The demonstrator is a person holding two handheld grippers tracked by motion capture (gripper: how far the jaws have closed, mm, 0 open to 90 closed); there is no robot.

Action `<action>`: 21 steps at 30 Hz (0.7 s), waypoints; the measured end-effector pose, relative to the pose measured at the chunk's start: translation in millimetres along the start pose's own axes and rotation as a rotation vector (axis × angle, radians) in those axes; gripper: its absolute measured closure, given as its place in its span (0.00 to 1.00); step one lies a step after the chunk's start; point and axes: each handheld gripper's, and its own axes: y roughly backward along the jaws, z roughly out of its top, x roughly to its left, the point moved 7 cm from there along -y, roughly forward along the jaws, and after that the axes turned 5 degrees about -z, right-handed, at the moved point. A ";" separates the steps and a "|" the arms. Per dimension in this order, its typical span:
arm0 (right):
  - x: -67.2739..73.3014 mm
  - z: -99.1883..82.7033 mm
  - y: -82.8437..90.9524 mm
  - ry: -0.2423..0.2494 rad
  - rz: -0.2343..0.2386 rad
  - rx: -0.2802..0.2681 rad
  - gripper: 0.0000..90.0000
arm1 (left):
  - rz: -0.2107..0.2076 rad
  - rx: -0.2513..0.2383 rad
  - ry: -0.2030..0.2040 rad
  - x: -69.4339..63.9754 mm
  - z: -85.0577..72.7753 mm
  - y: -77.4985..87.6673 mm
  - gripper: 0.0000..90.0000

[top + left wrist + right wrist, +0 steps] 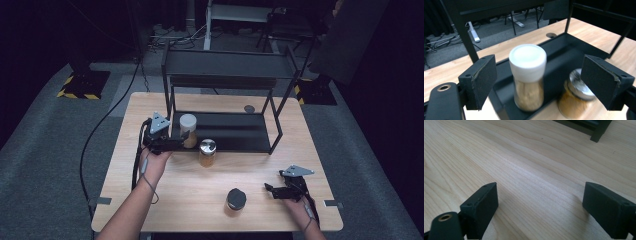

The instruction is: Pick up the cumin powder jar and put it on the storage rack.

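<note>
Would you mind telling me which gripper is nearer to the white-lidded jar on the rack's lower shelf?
Left. The left gripper sits open right at the white-lidded jar, jaws on either side of it, not touching. The right gripper rests far off near the table's front right corner.

silver-lidded jar (pixel 576 96) blurred, partly behind gripper pad, bottom edge cutting white-lidded jar (pixel 528 77)

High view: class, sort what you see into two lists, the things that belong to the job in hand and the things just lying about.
Job in hand:
- white-lidded glass jar of tan powder, on the shelf
- black metal two-tier shelf rack
- left gripper, jaws open beside that jar

Lying about:
- silver-lidded glass jar of brown spice
- black-lidded short jar
- right gripper, jaws open, holding nothing
</note>
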 end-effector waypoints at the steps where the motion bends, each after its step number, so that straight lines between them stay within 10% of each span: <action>1: 0.0 0.0 0.0 0.000 0.000 0.000 0.15 | -0.002 0.000 -0.004 -1.1 -1.3 3.9 0.15; 21: 0.0 0.0 0.0 0.001 0.000 0.000 0.15 | 0.006 0.053 -0.005 -15.7 -31.3 46.7 0.15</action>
